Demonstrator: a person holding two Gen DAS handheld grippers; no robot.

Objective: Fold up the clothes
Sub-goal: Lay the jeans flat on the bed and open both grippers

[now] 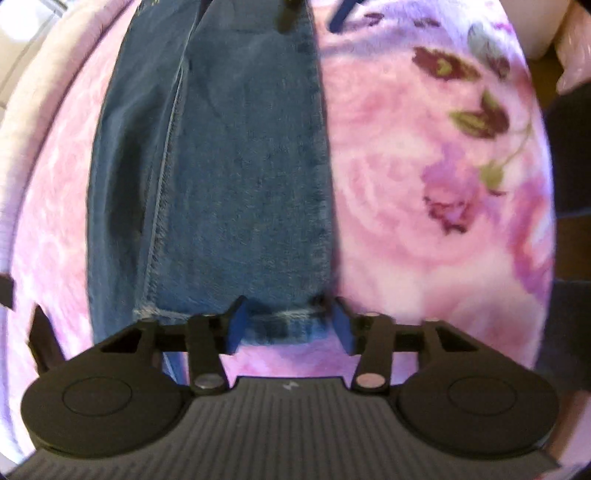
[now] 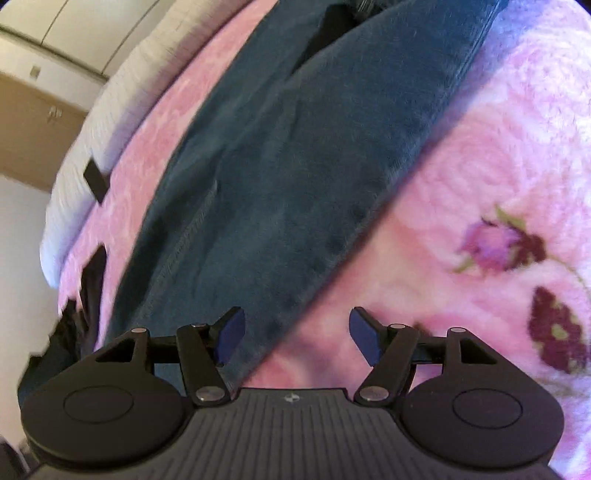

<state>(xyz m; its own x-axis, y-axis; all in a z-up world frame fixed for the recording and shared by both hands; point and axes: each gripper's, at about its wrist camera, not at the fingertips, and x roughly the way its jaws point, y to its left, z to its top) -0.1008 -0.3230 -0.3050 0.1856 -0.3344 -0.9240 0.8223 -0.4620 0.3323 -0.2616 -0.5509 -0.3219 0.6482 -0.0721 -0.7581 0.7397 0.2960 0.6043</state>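
Observation:
A pair of blue jeans (image 1: 229,166) lies stretched out on a pink flowered blanket (image 1: 424,206). In the left wrist view the leg hem (image 1: 284,317) lies between my open fingers. My left gripper (image 1: 290,326) is open around that hem, close over the blanket. In the right wrist view the jeans (image 2: 280,177) run diagonally from lower left to upper right. My right gripper (image 2: 297,338) is open, with its left finger over the edge of the denim and its right finger over the blanket (image 2: 480,166). Neither gripper holds anything.
A white mattress edge (image 2: 85,147) and a wooden cupboard (image 2: 33,122) show at the left of the right wrist view. Dark objects (image 1: 569,155) stand past the blanket's right edge in the left wrist view. Another gripper's tips (image 1: 288,14) show at the top.

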